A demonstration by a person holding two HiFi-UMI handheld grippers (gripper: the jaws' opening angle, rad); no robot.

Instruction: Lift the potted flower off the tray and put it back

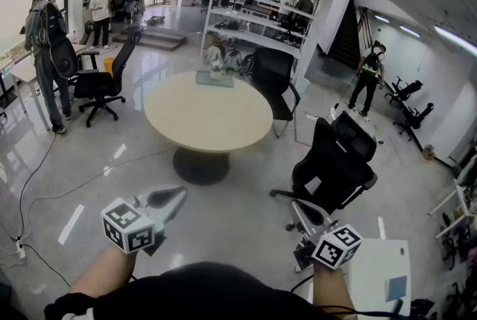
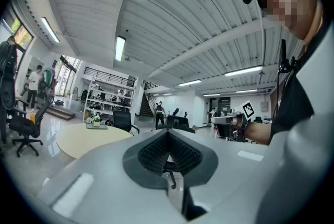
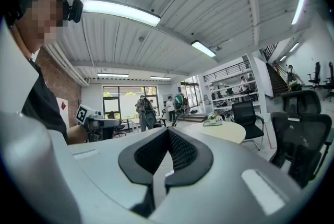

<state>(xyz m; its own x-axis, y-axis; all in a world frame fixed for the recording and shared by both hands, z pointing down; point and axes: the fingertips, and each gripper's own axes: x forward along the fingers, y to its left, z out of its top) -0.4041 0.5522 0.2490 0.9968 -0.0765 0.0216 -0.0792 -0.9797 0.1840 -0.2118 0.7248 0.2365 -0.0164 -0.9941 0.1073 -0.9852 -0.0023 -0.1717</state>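
Green potted flower (image 1: pixel 216 67) stands on its tray (image 1: pixel 215 80) at the round worktop's (image 1: pixel 209 121) twelve o'clock edge, well apart from you. Your left hand-held gripper (image 1: pixel 179 194) and right hand-held gripper (image 1: pixel 295 206) are both closed, holding and touching nothing.

**Small, cropped, or past telling**

Far ahead of both jaws, the potted flower (image 1: pixel 215 68) on its tray (image 1: pixel 213 80) is too small to tell its blooms, or where in the tray the pot stands. What fills the shelves (image 1: pixel 257 13) beyond it cannot be made out. In the head view, the marker cube (image 1: pixel 336 245) hides the rear of the right gripper (image 1: pixel 297 209), and the bottom edge cuts off the person's forearms (image 1: pixel 100 275). Just right of that gripper's jaws, a white table (image 1: pixel 373 266) is cropped by the same edge. The blue item (image 1: pixel 396 287) on it cannot be identified.
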